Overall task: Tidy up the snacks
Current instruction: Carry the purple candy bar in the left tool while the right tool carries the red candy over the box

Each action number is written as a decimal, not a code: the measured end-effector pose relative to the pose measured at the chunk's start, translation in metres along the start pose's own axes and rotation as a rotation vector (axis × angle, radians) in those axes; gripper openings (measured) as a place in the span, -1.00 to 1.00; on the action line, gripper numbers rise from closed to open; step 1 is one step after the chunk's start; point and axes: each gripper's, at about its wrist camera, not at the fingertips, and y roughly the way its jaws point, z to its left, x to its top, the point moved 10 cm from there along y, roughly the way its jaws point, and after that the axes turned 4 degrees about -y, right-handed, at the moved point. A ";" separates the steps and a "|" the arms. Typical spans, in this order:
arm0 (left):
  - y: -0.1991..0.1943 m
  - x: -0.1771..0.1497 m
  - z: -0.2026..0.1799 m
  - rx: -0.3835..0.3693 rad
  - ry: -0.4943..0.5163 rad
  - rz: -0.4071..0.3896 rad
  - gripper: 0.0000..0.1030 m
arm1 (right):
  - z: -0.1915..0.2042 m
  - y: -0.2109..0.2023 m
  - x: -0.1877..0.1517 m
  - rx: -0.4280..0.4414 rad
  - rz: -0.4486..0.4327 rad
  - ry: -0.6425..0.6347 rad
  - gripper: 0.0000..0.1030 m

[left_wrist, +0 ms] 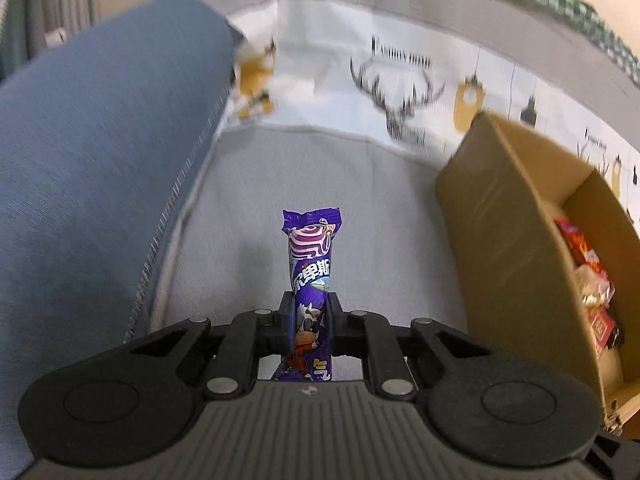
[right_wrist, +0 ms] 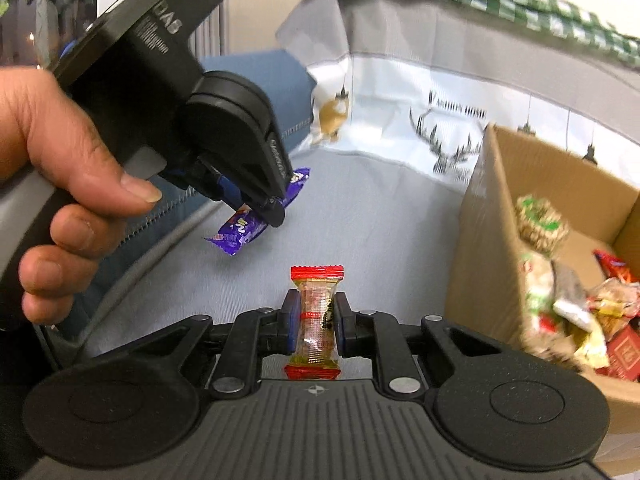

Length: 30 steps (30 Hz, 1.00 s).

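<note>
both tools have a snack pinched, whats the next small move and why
Probably carry the right tool, shut on the red-ended candy, rightward over the open cardboard box and release. Snacks already lie in the box, and the left tool holds its purple packet clear of the grey cushion.

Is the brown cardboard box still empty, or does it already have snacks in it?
Partly filled. The open brown cardboard box holds a loose pile of wrapped snacks, red and green packets among them, below its rim.
</note>
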 end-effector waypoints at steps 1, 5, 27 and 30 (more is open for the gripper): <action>-0.005 0.002 -0.001 0.000 0.005 -0.020 -0.71 | -0.001 -0.005 0.003 -0.001 -0.019 -0.001 -0.65; -0.020 0.012 -0.009 -0.003 0.042 -0.089 -0.71 | -0.004 -0.023 0.019 0.001 -0.091 -0.004 -0.65; -0.029 0.039 -0.092 -0.152 0.068 -0.251 -0.71 | -0.266 -0.111 0.062 -0.342 -0.287 0.305 -0.66; -0.033 0.045 -0.115 -0.209 0.069 -0.288 -0.71 | -0.289 -0.121 0.058 -0.374 -0.318 0.365 -0.66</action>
